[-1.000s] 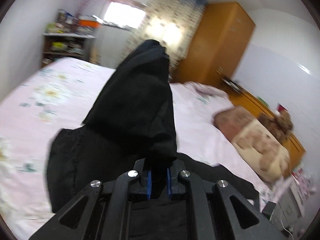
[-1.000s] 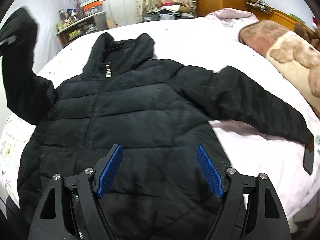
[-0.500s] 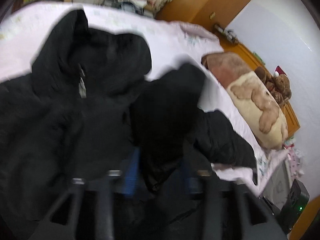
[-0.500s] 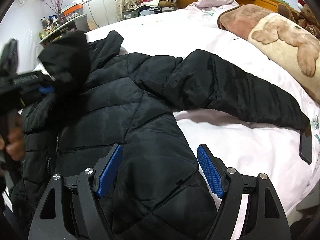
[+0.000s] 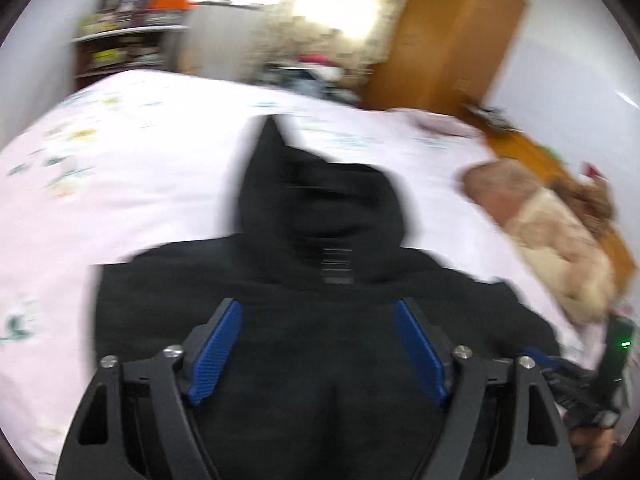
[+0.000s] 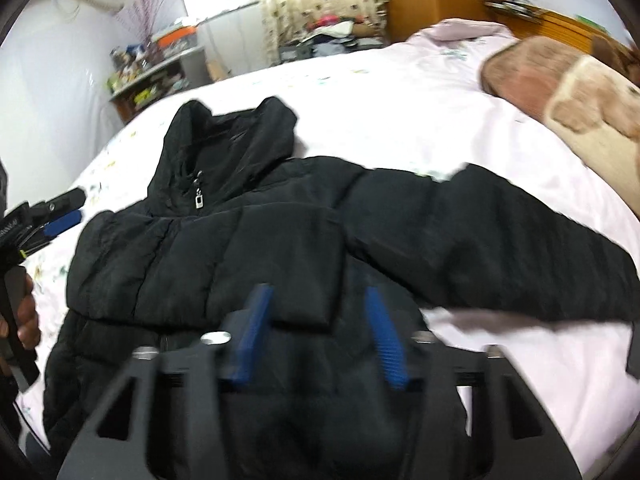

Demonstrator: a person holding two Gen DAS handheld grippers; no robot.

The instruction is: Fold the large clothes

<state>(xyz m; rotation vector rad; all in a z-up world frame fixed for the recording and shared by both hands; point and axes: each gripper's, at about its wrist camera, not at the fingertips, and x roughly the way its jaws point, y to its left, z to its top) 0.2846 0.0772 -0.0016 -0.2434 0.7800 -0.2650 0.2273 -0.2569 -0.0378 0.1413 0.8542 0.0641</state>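
A black hooded puffer jacket (image 6: 256,248) lies face up on the pink bed (image 6: 400,120). Its left sleeve (image 6: 192,264) is folded across the chest. Its other sleeve (image 6: 500,248) stretches out to the right. In the left wrist view the jacket (image 5: 320,280) is blurred, hood pointing away. My left gripper (image 5: 318,344) is open and empty above the jacket; it also shows at the left edge of the right wrist view (image 6: 60,216). My right gripper (image 6: 320,328) is open and empty over the jacket's lower body.
A brown and cream plush pillow (image 6: 568,96) lies on the bed's right side. A wooden wardrobe (image 5: 452,36) stands at the back. A cluttered shelf (image 5: 128,40) stands at the back left. A dark phone-like object (image 6: 634,352) lies at the bed's right edge.
My left gripper carried the left sleeve over the chest, let it go and opened, then pulled back. My right gripper's jaws have narrowed and it moved toward the jacket.
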